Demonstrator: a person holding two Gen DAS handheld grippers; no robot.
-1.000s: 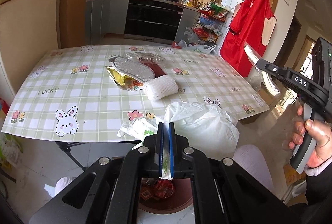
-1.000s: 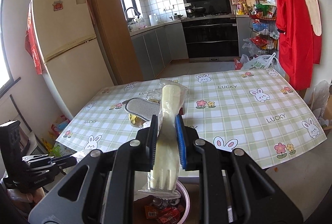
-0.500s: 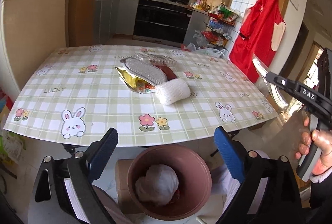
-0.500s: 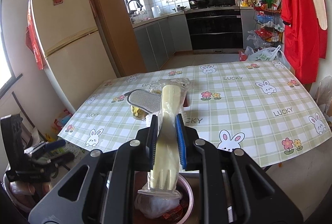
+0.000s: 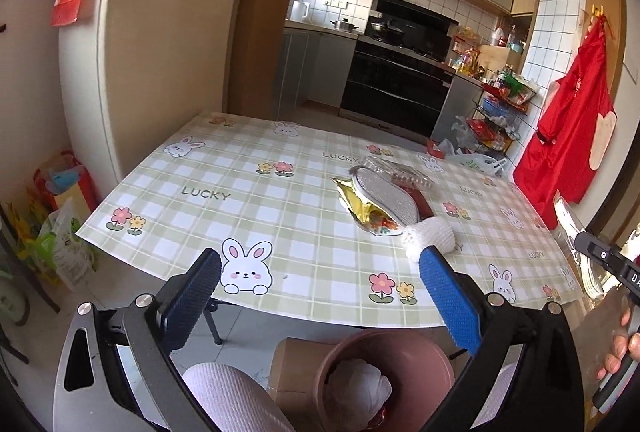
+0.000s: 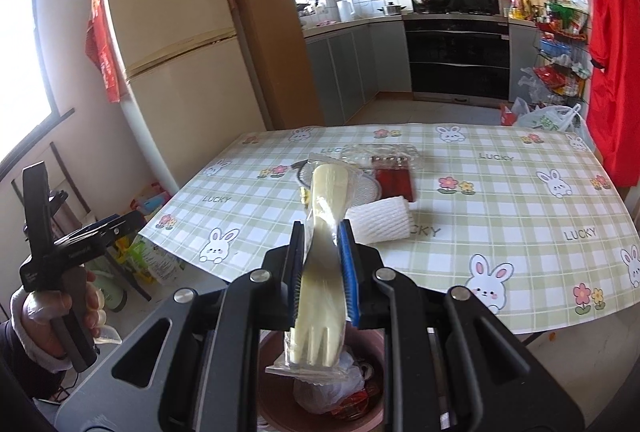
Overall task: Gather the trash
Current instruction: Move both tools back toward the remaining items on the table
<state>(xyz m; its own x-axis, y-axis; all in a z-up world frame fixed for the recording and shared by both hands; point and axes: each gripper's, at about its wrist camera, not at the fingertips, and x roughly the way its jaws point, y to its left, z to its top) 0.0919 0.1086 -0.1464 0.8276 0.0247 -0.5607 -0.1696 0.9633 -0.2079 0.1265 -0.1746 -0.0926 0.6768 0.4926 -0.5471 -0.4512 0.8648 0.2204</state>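
Since a second ago the left gripper [image 5: 320, 292] has let go of the crumpled white plastic bag [image 5: 356, 388], which now lies inside the brown trash bin [image 5: 424, 352] below the table edge; its jaws have just been opening and now stand wide apart with nothing between the blue pads [image 5: 450, 298]. Its view has swung toward the left end of the table [image 5: 224, 192], so the cream refrigerator [image 5: 160, 52] fills more of the frame.

The right gripper [image 6: 322, 264] is clamped on a cream plastic fork in a clear wrapper [image 6: 322, 272], held lengthwise between the pads with the tines hanging down over the bin [image 6: 276, 408]. In the bin, under the tines, sit the white bag [image 6: 328, 388] and some red wrappers [image 6: 352, 402].

On the green checked tablecloth with rabbits and flowers, well beyond the grippers, the remaining trash lies in a cluster: a white foam fruit net [image 6: 380, 222] nearest, and behind it a grey insole [image 5: 384, 194] on a gold foil wrapper [image 5: 360, 206], a dark red packet [image 6: 394, 178] and a clear plastic tray [image 6: 380, 152].

At the left edge of the right wrist view a gloved hand [image 6: 52, 316] grips the handle of the left gripper [image 6: 120, 226].
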